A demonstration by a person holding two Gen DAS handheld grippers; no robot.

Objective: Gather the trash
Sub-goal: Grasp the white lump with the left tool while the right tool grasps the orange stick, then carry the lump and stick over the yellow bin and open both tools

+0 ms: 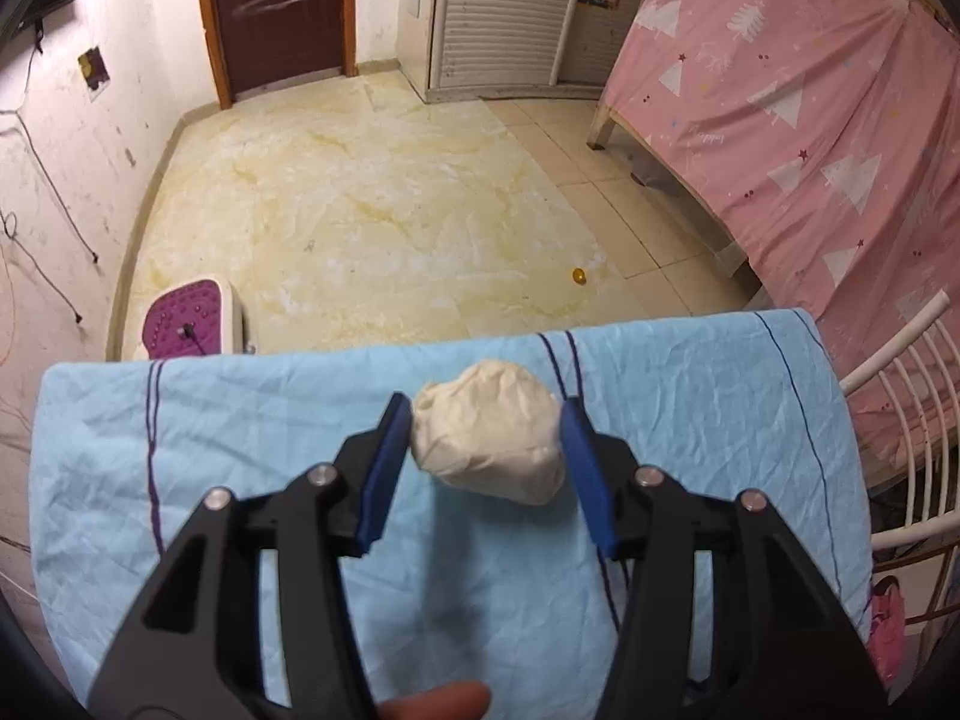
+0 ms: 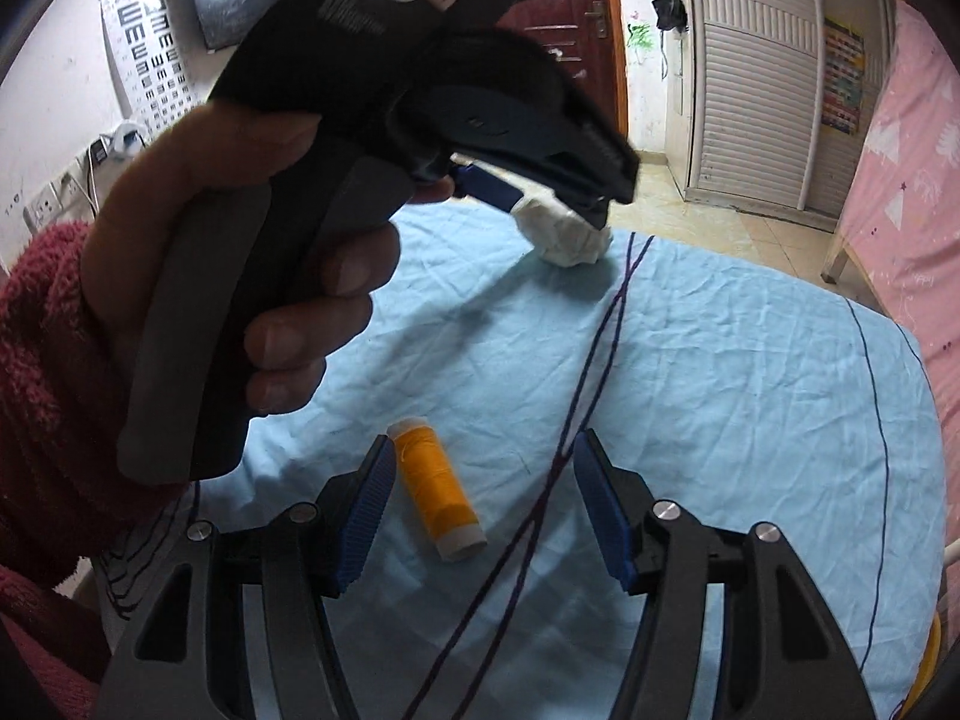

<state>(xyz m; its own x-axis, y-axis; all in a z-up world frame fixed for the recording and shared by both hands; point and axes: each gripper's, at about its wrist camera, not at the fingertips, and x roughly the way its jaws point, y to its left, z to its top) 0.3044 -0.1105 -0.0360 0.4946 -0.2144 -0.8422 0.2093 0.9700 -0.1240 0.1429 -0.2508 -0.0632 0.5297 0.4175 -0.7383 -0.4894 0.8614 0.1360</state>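
A crumpled white paper ball (image 1: 489, 429) lies on the light blue cloth (image 1: 240, 468) that covers the table. My left gripper (image 1: 487, 414) is open, with its blue pads on either side of the ball; the left pad is at the ball's edge. In the right wrist view the left gripper (image 2: 543, 204) hangs over the same ball (image 2: 570, 237) near the table's far edge. My right gripper (image 2: 485, 456) is open and empty, low over the cloth. A spool of orange thread (image 2: 437, 495) lies between its fingers, close to the left pad.
A bed with a pink sheet (image 1: 810, 120) stands to the right, a white wire chair (image 1: 900, 420) beside the table. A purple and white appliance (image 1: 192, 324) and a small orange object (image 1: 579, 276) sit on the floor beyond the table.
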